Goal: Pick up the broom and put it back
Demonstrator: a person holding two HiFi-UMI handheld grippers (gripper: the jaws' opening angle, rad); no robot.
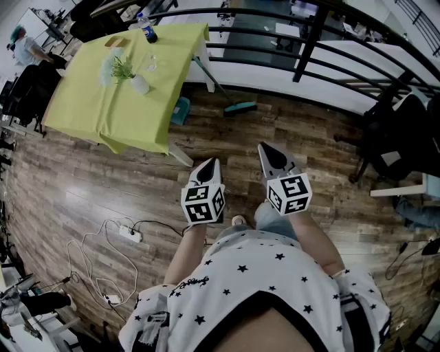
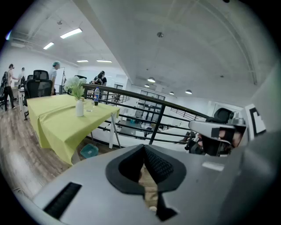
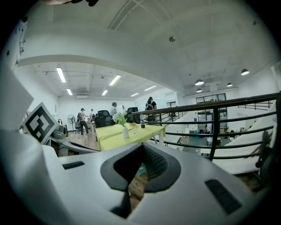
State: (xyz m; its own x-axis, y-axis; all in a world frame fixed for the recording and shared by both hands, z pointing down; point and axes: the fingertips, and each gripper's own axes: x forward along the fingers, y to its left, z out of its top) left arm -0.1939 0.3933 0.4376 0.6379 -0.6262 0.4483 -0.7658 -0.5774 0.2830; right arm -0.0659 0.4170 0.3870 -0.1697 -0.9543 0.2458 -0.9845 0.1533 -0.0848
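Wood floor filling most of head view, desk with yellow cloth sitting upper left, black railing running behind it. Broom resting head-down on floor by desk's far corner, handle slanting up toward desk edge, well apart from both tools. Left tool and right tool hovering over floor, both with jaws pressed together, pinching nothing.

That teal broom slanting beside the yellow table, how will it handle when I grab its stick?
The teal-headed broom looks light, so lifting should be easy. Its long thin handle is probably stiff, but the head may swing. Propped aslant, a nudge likely topples it.
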